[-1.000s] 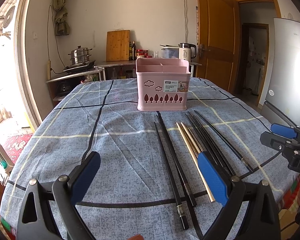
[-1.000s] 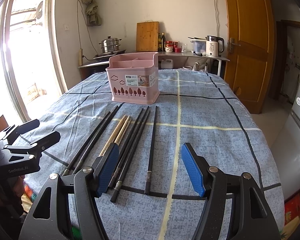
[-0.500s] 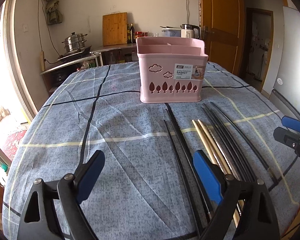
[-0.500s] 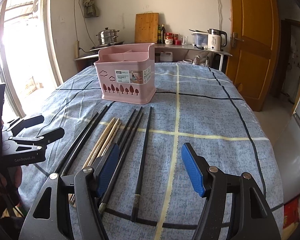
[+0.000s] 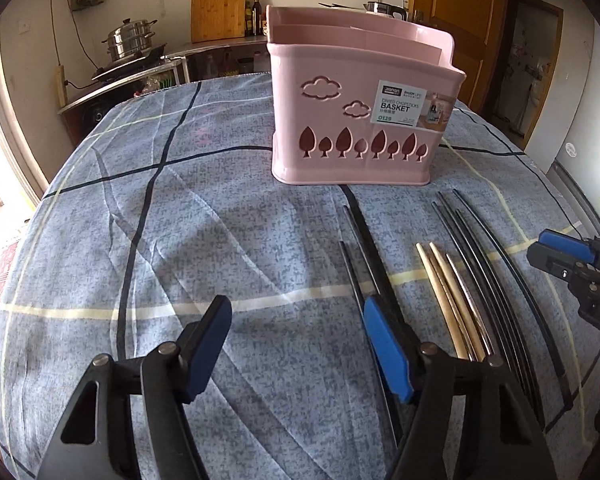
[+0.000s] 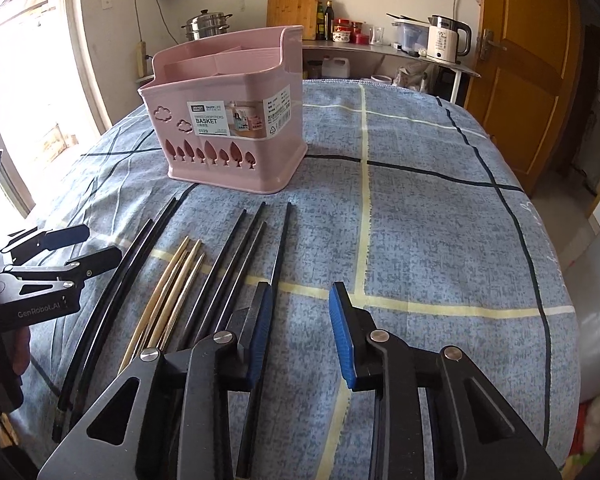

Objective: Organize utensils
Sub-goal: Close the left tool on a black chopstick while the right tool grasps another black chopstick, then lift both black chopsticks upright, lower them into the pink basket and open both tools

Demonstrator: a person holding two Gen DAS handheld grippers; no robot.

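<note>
A pink divided chopstick basket (image 5: 360,120) (image 6: 236,132) stands upright on the blue checked tablecloth. In front of it lie several black chopsticks (image 5: 476,264) (image 6: 236,276) and a few pale wooden ones (image 5: 448,292) (image 6: 168,292), side by side. My left gripper (image 5: 296,340) is open and empty, low over the cloth left of the chopsticks, its right finger above a black pair (image 5: 364,248). My right gripper (image 6: 300,320) is open and empty, its left finger over the rightmost black chopstick (image 6: 280,240). Each gripper shows at the edge of the other's view.
The round table's edge (image 6: 560,280) drops off at the right. A counter behind holds a steamer pot (image 5: 130,38), a cutting board (image 6: 292,4), bottles and a kettle (image 6: 444,40). A wooden door (image 6: 528,60) stands at the right.
Both grippers have moved forward and lower toward the basket and chopsticks. The right gripper's jaws have narrowed but stay open.
</note>
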